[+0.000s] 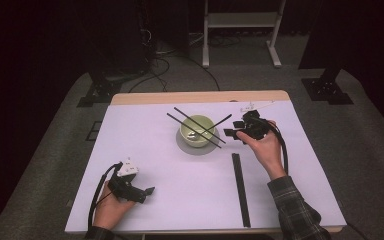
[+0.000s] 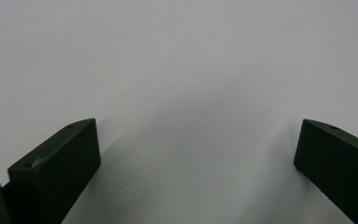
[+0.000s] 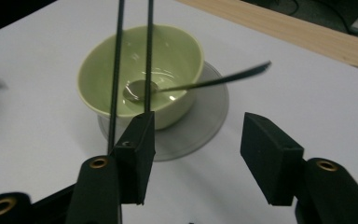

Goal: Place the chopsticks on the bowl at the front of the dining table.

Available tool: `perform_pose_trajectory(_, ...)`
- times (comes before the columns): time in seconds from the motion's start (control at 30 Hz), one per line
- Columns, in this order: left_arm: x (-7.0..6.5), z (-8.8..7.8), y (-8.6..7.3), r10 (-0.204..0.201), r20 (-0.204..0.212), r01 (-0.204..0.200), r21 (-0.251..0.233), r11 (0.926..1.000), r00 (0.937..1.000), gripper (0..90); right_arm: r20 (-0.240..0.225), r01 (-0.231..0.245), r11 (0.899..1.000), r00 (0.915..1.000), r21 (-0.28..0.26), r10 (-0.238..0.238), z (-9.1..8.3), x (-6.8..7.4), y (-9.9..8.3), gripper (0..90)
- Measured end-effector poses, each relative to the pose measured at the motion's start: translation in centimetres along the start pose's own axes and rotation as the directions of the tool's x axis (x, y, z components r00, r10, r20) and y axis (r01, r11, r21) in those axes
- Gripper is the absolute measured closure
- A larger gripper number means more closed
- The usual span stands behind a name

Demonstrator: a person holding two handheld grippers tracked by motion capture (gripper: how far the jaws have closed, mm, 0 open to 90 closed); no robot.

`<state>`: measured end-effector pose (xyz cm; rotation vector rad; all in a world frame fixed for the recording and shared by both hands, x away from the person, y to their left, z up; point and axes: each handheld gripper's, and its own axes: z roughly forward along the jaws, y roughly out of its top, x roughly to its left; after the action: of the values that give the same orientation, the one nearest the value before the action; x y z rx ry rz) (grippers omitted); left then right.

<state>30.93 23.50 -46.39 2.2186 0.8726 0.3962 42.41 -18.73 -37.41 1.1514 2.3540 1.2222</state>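
The big table (image 1: 145, 150) has a white cover, so the dark things are easy to see. A long black case (image 1: 240, 189) lies flat near the front, likely the box for the chopsticks. The green bowl (image 3: 140, 79) sits on a small grey plate (image 3: 205, 126) that keeps it off the cover. Two black chopsticks (image 3: 133, 65) lie across the bowl's rim, and a spoon (image 3: 200, 83) leans inside. The right gripper (image 3: 196, 149) is just beside the bowl, jaws apart, holding nothing. The left gripper (image 2: 196, 163) waits near the front edge, wide open and empty.
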Motion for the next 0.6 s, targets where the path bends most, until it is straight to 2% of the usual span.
perform_pose_trajectory(0.1, 0.0, 0.0, 0.0, 0.000, 0.000, 0.000, 0.000, 1.0000, 1.0000, 0.0, 0.025, -0.009, 1.000, 0.9996, 0.016, 0.009, 0.3, -0.5, -0.7, 36.6)
perform_pose_trajectory(0.17, 0.0, 0.0, 0.0, 0.000, 0.000, 0.000, 0.000, 1.0000, 1.0000, 0.0, 0.025, -0.015, 0.999, 0.9996, 0.029, 0.014, 0.6, -0.8, -0.9, 35.4)
perform_pose_trajectory(0.37, 0.0, 0.0, 0.0, -0.002, 0.000, 0.002, -0.002, 1.0000, 1.0000, 0.0, 0.032, -0.027, 0.998, 0.9991, 0.052, 0.026, 1.6, -1.2, -1.6, 33.1)
perform_pose_trajectory(0.6, 0.0, 0.0, 0.0, -0.001, 0.000, 0.001, -0.002, 1.0000, 1.0000, 0.0, 0.041, -0.022, 0.996, 0.9990, 0.086, 0.018, 2.3, -1.2, -2.5, 31.8)
